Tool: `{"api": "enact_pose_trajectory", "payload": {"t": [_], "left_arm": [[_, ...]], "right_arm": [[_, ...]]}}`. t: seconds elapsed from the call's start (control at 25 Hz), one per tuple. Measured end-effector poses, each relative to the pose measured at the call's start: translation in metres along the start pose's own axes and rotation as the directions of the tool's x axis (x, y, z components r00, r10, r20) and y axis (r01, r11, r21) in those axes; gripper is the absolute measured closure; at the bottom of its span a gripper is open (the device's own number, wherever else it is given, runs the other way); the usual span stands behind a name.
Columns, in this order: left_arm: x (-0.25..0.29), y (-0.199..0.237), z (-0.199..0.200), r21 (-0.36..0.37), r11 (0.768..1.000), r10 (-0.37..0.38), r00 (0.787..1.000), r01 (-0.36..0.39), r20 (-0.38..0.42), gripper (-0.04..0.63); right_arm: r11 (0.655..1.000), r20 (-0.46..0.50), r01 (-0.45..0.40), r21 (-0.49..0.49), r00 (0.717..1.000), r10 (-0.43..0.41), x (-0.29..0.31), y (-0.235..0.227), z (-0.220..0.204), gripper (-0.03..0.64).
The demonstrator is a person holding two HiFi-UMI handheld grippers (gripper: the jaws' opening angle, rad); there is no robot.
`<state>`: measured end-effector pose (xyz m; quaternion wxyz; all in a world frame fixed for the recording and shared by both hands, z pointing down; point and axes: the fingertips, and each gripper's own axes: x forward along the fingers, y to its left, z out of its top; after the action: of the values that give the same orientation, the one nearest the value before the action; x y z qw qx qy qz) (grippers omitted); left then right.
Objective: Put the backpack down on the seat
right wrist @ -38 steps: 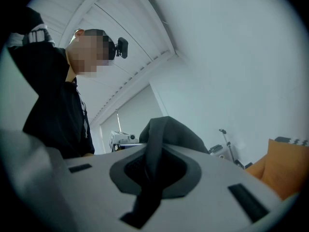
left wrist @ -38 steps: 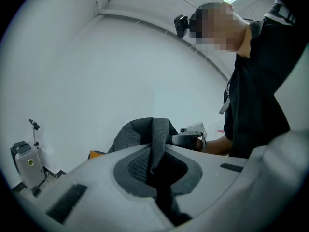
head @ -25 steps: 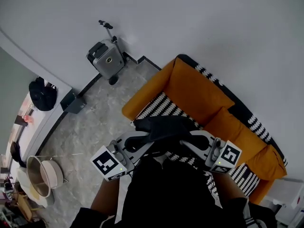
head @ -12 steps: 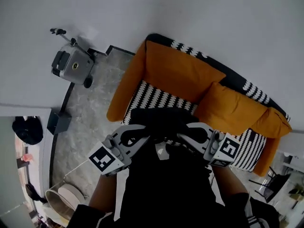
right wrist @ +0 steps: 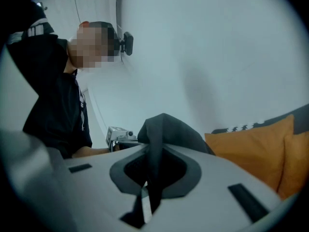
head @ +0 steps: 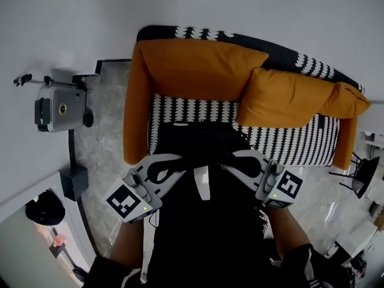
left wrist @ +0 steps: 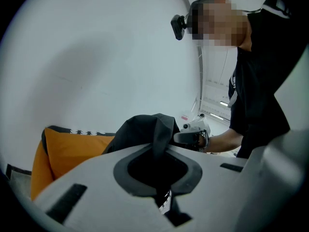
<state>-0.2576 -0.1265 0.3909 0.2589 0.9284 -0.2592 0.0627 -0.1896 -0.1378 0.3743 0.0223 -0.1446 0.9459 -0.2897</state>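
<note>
Here, the black fabric backpack [head: 201, 144] hangs between the two hand-held grippers, over the front edge of the black-and-white patterned sofa seat [head: 288, 144]. From the head view it overlaps that front edge, but whether its underside touches the seat cannot be told. The left hand-held gripper [head: 170, 164] is pinched tight on a fold of the backpack's black fabric at its left side; its own view shows the fabric rising out from between the closed jaws. The right hand-held gripper [head: 238, 159] is likewise clamped on a fold of the same black fabric at the right side, with a dark strap running down between its jaws. The two grippers face each other across the backpack, each visible just beyond it in the other's view.

Behind the seat, two orange back cushions [head: 204, 71] lean against the sofa's dark patterned backrest, and an orange arm [head: 133, 122] closes the seat's left end. The person, in black clothing [head: 204, 239], stands right at the sofa's front. Off to the left, a grey hard-shell suitcase [head: 60, 108] stands by the white wall [head: 240, 5] on the grey marbled floor [head: 102, 140], with a small black box [head: 75, 182] nearby.
</note>
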Motion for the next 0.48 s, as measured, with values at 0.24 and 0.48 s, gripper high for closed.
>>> {"api": "enact_pose_trajectory", "payload": {"t": [0.24, 0.48], "left_arm": [[0.019, 0.013, -0.036, -0.015, 0.999, -0.031, 0.998, 0.031, -0.057, 0.572], [0.033, 0.031, -0.073, -0.04, 0.999, -0.015, 0.995, 0.011, -0.102, 0.572]], "right_arm": [[0.998, -0.012, 0.04, 0.043, 0.999, -0.039, -0.009, -0.023, -0.036, 0.577], [0.998, -0.068, 0.027, 0.062, 0.997, -0.023, -0.01, -0.05, -0.074, 0.577]]}}
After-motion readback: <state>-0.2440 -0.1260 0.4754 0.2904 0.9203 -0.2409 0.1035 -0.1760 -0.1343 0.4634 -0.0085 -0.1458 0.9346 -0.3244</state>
